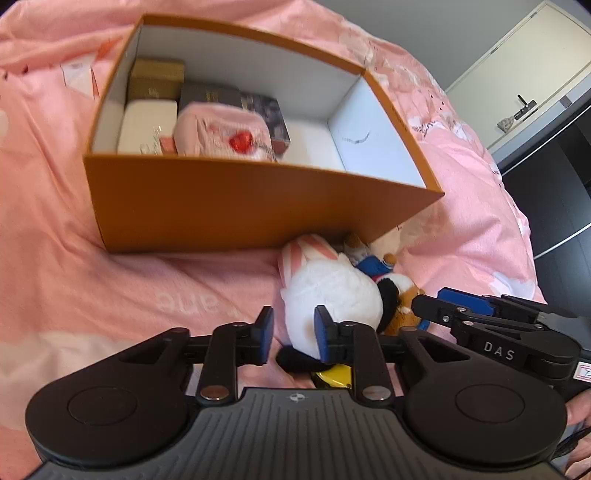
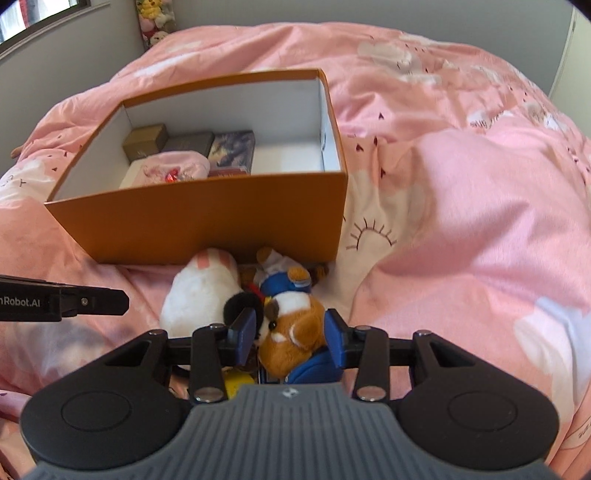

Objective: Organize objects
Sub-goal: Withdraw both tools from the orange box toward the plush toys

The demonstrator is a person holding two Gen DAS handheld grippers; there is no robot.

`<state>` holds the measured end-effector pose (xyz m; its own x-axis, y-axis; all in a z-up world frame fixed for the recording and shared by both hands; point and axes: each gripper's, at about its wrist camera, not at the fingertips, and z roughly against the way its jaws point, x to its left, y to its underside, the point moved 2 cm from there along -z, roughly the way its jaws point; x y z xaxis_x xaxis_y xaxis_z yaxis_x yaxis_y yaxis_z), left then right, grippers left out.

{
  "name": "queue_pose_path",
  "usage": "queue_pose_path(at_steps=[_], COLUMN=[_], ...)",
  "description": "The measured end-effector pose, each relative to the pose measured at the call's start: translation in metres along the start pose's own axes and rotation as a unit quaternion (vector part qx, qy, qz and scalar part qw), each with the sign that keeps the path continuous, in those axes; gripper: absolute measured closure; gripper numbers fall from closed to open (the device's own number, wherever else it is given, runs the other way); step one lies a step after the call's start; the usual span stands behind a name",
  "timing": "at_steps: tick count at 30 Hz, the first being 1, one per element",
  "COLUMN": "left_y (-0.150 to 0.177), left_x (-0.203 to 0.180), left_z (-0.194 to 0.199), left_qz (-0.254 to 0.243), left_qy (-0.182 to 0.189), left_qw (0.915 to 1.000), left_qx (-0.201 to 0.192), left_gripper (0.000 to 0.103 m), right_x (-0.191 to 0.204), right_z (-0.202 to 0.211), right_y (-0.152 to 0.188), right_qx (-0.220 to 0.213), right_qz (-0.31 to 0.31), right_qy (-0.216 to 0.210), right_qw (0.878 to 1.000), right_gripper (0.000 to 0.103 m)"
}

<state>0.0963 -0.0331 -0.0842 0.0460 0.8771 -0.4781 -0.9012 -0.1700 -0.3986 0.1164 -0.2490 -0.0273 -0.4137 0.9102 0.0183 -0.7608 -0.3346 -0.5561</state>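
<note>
An orange box [image 1: 236,206] [image 2: 207,218] stands open on the pink bed. It holds small boxes and a pink pouch [image 1: 221,129] [image 2: 173,168]. In front of it lie a white plush [image 1: 328,291] [image 2: 201,295] and a brown plush in blue clothes [image 2: 295,328] [image 1: 400,288]. My left gripper [image 1: 293,334] is open and empty, its right pad against the white plush. My right gripper [image 2: 290,332] has its pads on both sides of the brown plush's head. The right gripper also shows in the left wrist view [image 1: 428,314].
A pink duvet [image 2: 461,221] covers the bed in folds, with a raised hump right of the box. A cupboard [image 1: 524,59] and dark furniture stand beyond the bed's right side. Plush toys [image 2: 155,18] sit by the far wall.
</note>
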Motion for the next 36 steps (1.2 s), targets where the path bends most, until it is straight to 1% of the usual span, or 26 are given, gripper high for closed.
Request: queue_pose_path(at_steps=[3,5,7,9,12,17,20,21,22,23,25,27,30,32,36], left_y=[0.000,-0.003,-0.006,-0.008,-0.010,-0.011,-0.010,-0.009,-0.009,-0.008,-0.007,-0.008,-0.007,-0.007,-0.008], left_x=[0.000,0.000,-0.003,-0.007,-0.016,-0.035,-0.042,-0.042,-0.043,-0.042,-0.040,-0.040,-0.040,-0.039,-0.035], left_z=[-0.006,-0.010,-0.012,-0.015,-0.020,-0.019,-0.024,-0.026,-0.028,-0.028,-0.028,-0.028,-0.026,-0.026,-0.026], left_qz=[0.010,0.018,0.022,0.027,0.023,-0.019,-0.035,-0.036,-0.035,-0.032,-0.026,-0.023,-0.021,-0.016,-0.004], left_qy=[0.010,0.011,0.011,0.016,0.018,0.031,0.028,0.028,0.029,0.028,0.026,0.023,0.014,0.004,-0.014], left_qw=[0.9999,0.9998,0.9997,0.9995,0.9996,0.9992,0.9990,0.9989,0.9990,0.9991,0.9993,0.9995,0.9997,0.9998,0.9999], left_qx=[0.006,0.005,0.002,0.000,-0.005,-0.017,-0.008,-0.003,0.001,0.003,0.004,0.001,0.003,0.006,0.009], left_gripper=[0.064,0.055,0.054,0.048,0.046,0.048,0.048,0.047,0.047,0.046,0.043,0.041,0.035,0.029,0.027], right_x=[-0.002,-0.004,-0.005,-0.006,-0.008,-0.013,-0.016,-0.017,-0.018,-0.019,-0.017,-0.015,-0.006,0.000,0.012], right_z=[-0.005,-0.006,-0.007,-0.009,-0.014,-0.024,-0.032,-0.034,-0.037,-0.040,-0.048,-0.051,-0.050,-0.048,-0.042], right_y=[0.001,0.001,-0.001,-0.003,-0.004,-0.004,-0.002,-0.002,-0.002,-0.001,0.001,0.004,0.005,0.005,0.006], right_qx=[0.012,0.014,0.012,0.013,0.021,0.033,0.048,0.051,0.052,0.056,0.072,0.075,0.067,0.061,0.046], right_qz=[-0.008,-0.009,-0.006,-0.003,-0.002,-0.006,-0.019,-0.024,-0.027,-0.029,-0.031,-0.033,-0.012,0.003,0.034], right_qy=[0.002,0.003,0.005,0.005,0.002,0.005,-0.023,-0.030,-0.037,-0.044,-0.049,-0.066,-0.069,-0.071,-0.082], right_qw=[1.000,1.000,1.000,1.000,1.000,0.999,0.998,0.998,0.998,0.997,0.996,0.994,0.995,0.996,0.995], right_gripper=[0.060,0.060,0.060,0.060,0.060,0.060,0.059,0.057,0.049,0.048,0.047,0.047,0.047,0.046,0.045])
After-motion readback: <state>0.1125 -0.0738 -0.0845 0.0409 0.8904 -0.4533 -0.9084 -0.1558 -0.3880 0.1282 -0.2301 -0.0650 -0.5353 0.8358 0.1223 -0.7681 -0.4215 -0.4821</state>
